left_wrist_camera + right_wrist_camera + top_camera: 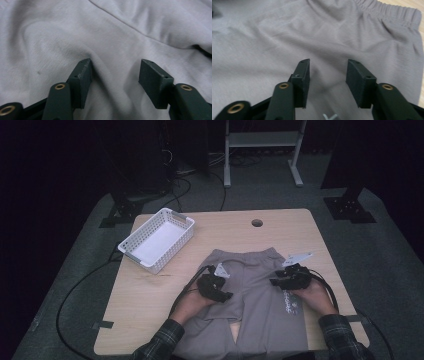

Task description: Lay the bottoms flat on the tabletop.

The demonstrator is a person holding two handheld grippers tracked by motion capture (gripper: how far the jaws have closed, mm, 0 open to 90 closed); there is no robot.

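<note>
Grey shorts [250,290] — white leg print [290,303], unreadable.

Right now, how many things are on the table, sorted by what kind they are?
Grey shorts: 1
White basket: 1
Hand-held grippers: 2, the left gripper and the right gripper, both over the shorts
Total: 4

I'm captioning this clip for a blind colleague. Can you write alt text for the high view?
A person's two hands hold black grippers, the left gripper and the right gripper, over grey shorts spread on a wooden table, both with jaws apart. A white basket sits at the table's far left.
</note>
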